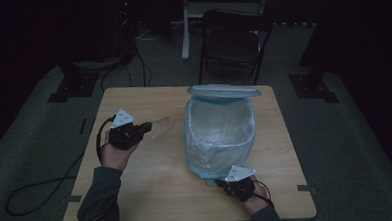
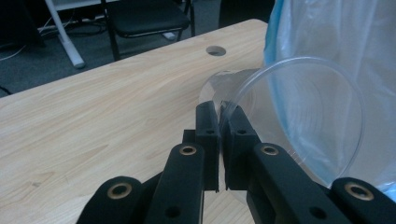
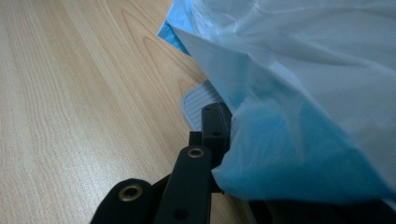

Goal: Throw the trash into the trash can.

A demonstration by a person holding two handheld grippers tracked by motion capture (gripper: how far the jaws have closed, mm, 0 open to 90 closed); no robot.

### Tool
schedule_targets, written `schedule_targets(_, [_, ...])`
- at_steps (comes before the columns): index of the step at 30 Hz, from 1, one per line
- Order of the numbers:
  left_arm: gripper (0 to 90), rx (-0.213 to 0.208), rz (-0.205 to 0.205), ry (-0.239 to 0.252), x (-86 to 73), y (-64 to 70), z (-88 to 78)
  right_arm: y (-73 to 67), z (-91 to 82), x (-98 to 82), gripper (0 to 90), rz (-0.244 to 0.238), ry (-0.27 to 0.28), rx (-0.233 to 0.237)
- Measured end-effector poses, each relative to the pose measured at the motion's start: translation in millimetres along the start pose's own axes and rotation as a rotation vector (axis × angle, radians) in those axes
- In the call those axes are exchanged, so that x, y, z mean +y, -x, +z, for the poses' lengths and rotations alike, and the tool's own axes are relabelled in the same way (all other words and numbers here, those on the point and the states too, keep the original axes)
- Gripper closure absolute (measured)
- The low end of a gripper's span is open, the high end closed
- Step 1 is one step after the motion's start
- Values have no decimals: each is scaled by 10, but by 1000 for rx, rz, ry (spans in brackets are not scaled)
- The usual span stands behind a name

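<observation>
My left gripper (image 2: 219,114) is clenched on the rim of 1 clear plastic cup (image 2: 299,116), held on its side just beside the bin. My right gripper (image 1: 222,182) is pinched shut on the bin's plastic bag liner (image 3: 303,116) at the near corner. I count 1 lined bin (image 1: 220,134) on 1 wooden table (image 1: 152,187), and 1 chair (image 1: 233,41) behind. I can read no writing.

Black claws (image 2: 218,121), brass-ringed pivots; grey three-cornered plates; black cables; dark grey-green sleeves (image 1: 98,192).
</observation>
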State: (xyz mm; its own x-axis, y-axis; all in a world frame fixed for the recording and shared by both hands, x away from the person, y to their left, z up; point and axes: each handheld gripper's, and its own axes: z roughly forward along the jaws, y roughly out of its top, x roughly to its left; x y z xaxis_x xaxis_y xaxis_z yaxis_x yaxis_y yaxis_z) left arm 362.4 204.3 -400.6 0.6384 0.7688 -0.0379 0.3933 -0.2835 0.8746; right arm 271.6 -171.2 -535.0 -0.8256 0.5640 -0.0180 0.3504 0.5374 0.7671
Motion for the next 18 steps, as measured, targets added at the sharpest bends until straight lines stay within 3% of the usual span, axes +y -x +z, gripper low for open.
schedule_targets(18, [871, -31, 51, 65, 231, 121, -162, 2, 0, -1, 900, 5, 0, 5])
